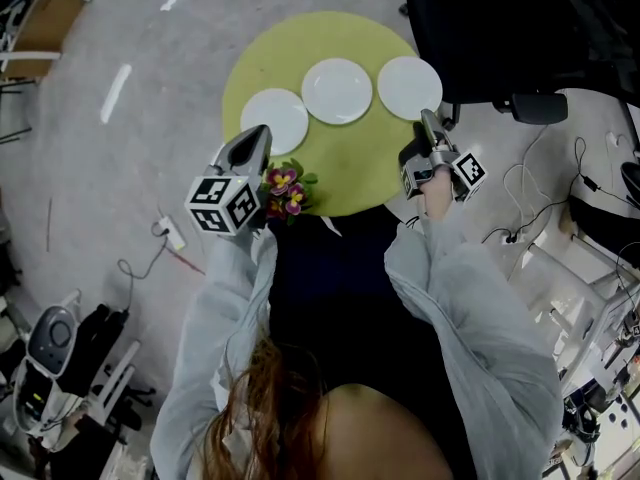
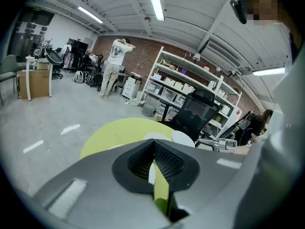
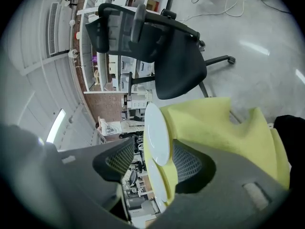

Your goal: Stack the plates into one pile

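Green table (image 1: 350, 163), chair (image 1: 480, 28) behind, bears three separate plates (image 1: 338, 90); flowers (image 1: 284, 190) beside closed left gripper (image 1: 262, 134); right gripper (image 1: 428, 119) parted, empty

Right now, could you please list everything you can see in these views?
Table: one, yellow-green, round, centre of the head view.
Plates: three, white, side by side on the table, unstacked.
Flowers: one bunch, purple and yellow, table's near edge.
Chair: one, black, right of the table.
Cables: several, white and dark, floor at right.
Shelves: one unit, white, across the room.
Left gripper: grey, shut, empty, by the left plate.
Right gripper: grey, open, empty, by the right plate.
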`<state>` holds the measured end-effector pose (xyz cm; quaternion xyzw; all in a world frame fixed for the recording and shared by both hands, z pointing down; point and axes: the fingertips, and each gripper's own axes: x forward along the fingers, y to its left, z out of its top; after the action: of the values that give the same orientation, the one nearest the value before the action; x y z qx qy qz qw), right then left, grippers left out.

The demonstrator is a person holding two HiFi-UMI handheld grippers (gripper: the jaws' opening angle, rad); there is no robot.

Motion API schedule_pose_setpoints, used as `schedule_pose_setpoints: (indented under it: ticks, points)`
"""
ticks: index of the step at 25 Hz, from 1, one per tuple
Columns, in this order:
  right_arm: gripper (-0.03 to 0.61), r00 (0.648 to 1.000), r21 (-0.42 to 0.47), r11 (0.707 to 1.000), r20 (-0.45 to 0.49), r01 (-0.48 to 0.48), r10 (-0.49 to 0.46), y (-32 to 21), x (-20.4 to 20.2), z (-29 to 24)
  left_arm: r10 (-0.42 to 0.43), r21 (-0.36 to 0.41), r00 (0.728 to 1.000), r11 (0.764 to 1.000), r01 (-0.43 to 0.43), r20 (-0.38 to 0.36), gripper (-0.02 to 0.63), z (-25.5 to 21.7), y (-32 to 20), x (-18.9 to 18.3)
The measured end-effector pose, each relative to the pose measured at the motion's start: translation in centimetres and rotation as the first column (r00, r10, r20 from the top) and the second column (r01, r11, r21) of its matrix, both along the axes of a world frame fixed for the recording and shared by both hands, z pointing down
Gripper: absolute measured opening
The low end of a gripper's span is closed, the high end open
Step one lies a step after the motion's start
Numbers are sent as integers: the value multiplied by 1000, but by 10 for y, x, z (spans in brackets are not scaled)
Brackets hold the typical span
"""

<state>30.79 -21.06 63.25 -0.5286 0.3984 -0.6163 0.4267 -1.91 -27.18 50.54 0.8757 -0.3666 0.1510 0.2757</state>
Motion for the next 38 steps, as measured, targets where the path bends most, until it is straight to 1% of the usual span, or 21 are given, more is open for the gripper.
schedule_pose_setpoints:
  ticks: [3, 5, 7, 9, 11, 14, 16, 22, 25, 30, 38]
  points:
    - [244, 1000, -2, 1000, -11, 9, -9, -6, 0, 0, 4, -10, 1000, 1000, -4, 5, 11, 2, 0, 2]
    - [244, 999, -30, 999, -40, 29, -30, -11, -5, -4, 8, -14, 1000, 1000, -8, 7, 11, 3, -2, 5]
    - [228, 995, -73, 996, -86, 47, -53, -16, -11, -9, 12, -17, 1000, 1000, -12, 5, 11, 3, -5, 8]
    - [199, 991, -116, 992, -119, 52, -66, -18, -11, -7, 17, -20, 1000, 1000, -17, 4, 11, 4, -6, 12]
    - [165, 989, -149, 988, -130, 46, -65, -18, -10, -2, 24, -23, 1000, 999, -23, 6, 11, 6, -7, 14]
    - [88, 991, -192, 981, -127, 27, -52, -15, -9, 5, 28, -21, 1000, 999, -27, 9, 11, 5, -8, 14]
    - [32, 992, -202, 979, -121, 10, -35, -15, -8, 8, 21, -20, 1000, 1000, -21, 6, 11, 4, -8, 12]
    - [25, 996, -179, 983, -89, -39, 23, -15, -6, 8, -1, -18, 1000, 1000, 1, -3, 11, 3, -4, 4]
    - [20, 993, -163, 986, -112, -45, 27, -11, -1, 5, -6, -12, 1000, 1000, 6, -3, 11, 1, -2, 1]
    - [12, 985, -85, 996, -173, -35, 20, -15, 0, -23, -16, 0, 1000, 1000, 16, -4, 11, -1, 4, -5]
    - [15, 977, 43, 999, -212, -11, 20, -22, 2, -51, -31, 26, 999, 999, 31, -16, 11, -7, 11, -10]
